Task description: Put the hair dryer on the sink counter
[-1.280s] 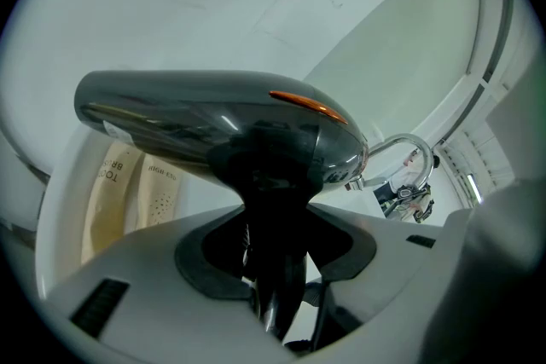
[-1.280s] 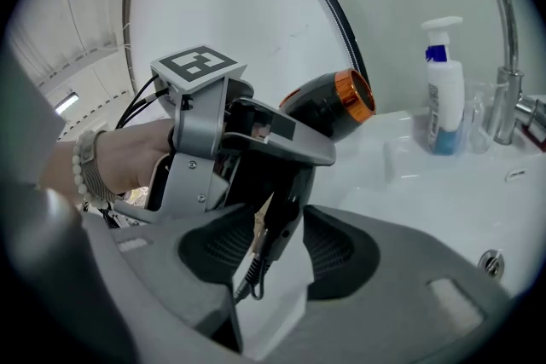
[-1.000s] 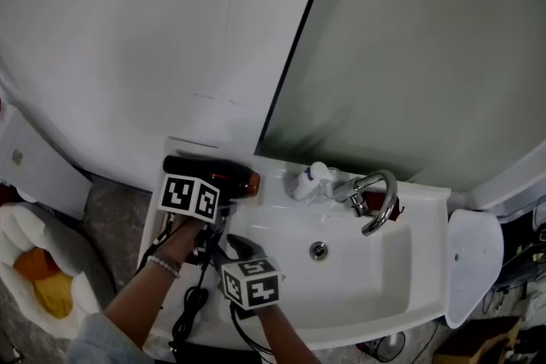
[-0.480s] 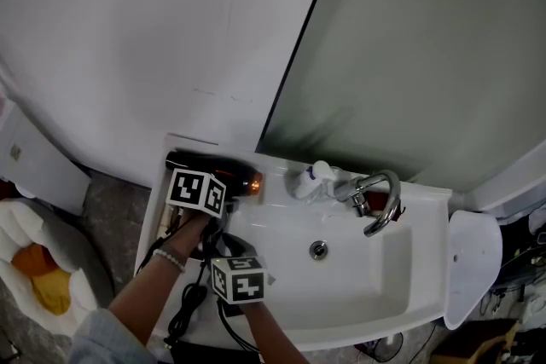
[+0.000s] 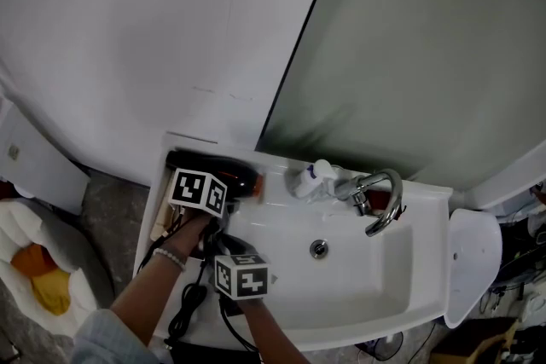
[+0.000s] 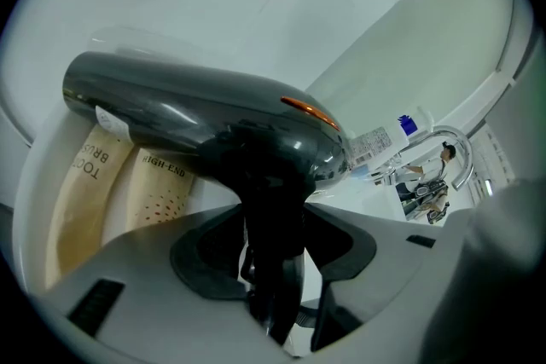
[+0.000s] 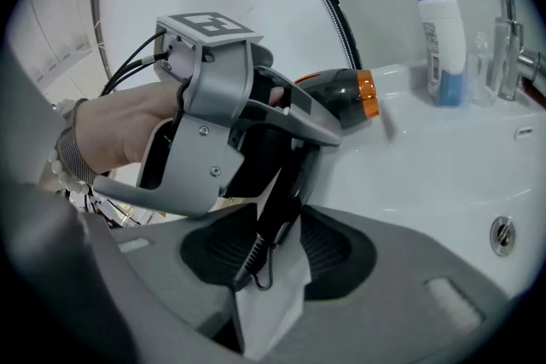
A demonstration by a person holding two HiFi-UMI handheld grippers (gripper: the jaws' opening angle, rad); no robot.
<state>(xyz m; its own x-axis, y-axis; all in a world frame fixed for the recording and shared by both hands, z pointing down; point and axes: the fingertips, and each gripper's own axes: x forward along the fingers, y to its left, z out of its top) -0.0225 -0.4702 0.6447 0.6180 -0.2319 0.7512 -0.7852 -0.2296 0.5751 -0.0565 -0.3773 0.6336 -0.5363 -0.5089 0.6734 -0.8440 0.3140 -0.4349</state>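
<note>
A white wall (image 5: 128, 30) and a grey-green mirror panel (image 5: 426, 55) rise behind a white sink (image 5: 363, 290) whose worktop (image 5: 154, 213) runs as a narrow strip down its left side; grey floor (image 5: 107, 217) shows just past that strip's outer edge. The black hair dryer (image 5: 223, 169) lies across the worktop's back left corner, close to the wall, its orange-ringed nozzle pointing toward the pump bottle (image 5: 309, 180) beside the chrome tap (image 5: 380, 200); in the left gripper view its barrel sits over two beige packets (image 6: 111, 183), though whether it touches them cannot be told. The left hand-held gripper (image 6: 273, 268) is clamped on the dryer's handle, which drops straight down between its jaws. The right hand-held gripper (image 7: 269, 256) sits just beside it at the sink's near left edge; its jaws stand apart and have just been closing, with the ribbed root of the black cord (image 5: 189, 303) between them and not pressed by either pad. The cord trails off the worktop's front edge. The basin to the right, around the drain (image 5: 318, 249), offers the widest open room; the strip itself is tight between wall, packets and basin rim.
</note>
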